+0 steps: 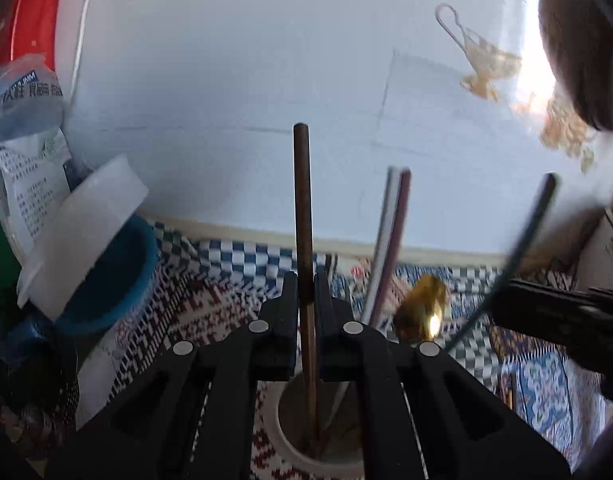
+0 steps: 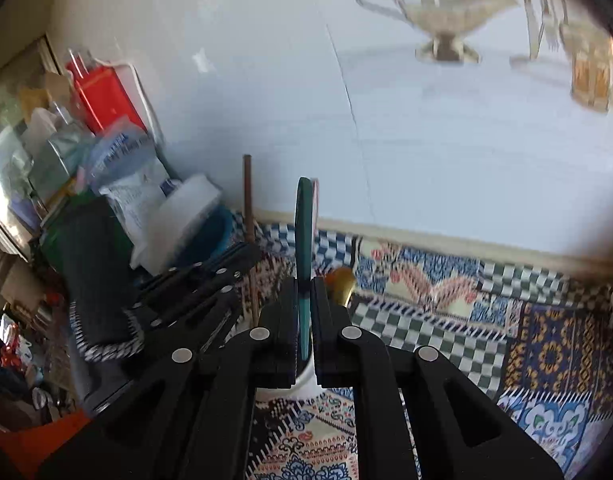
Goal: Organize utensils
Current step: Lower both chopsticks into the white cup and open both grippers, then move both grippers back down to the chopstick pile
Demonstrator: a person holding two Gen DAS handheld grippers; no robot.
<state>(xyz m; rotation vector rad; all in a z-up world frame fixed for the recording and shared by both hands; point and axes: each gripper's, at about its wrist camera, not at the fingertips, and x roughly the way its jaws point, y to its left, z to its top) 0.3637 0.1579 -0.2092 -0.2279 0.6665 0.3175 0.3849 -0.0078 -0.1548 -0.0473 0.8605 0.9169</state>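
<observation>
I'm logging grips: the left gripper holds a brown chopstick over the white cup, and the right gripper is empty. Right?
Not quite. The right gripper is shut on a teal-handled utensil, as the right wrist view shows. The left gripper does hold the brown chopstick over the white cup.

Both wrist views look steeply down, close above the shared white cup (image 1: 290,436).

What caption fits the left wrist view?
Left gripper lowering a brown chopstick into the white utensil cup.

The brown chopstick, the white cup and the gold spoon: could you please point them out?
brown chopstick (image 1: 301,200), left wrist view, upper shaft.
white cup (image 1: 275,420), left wrist view, left rim.
gold spoon (image 1: 420,306), left wrist view, bowl.
</observation>
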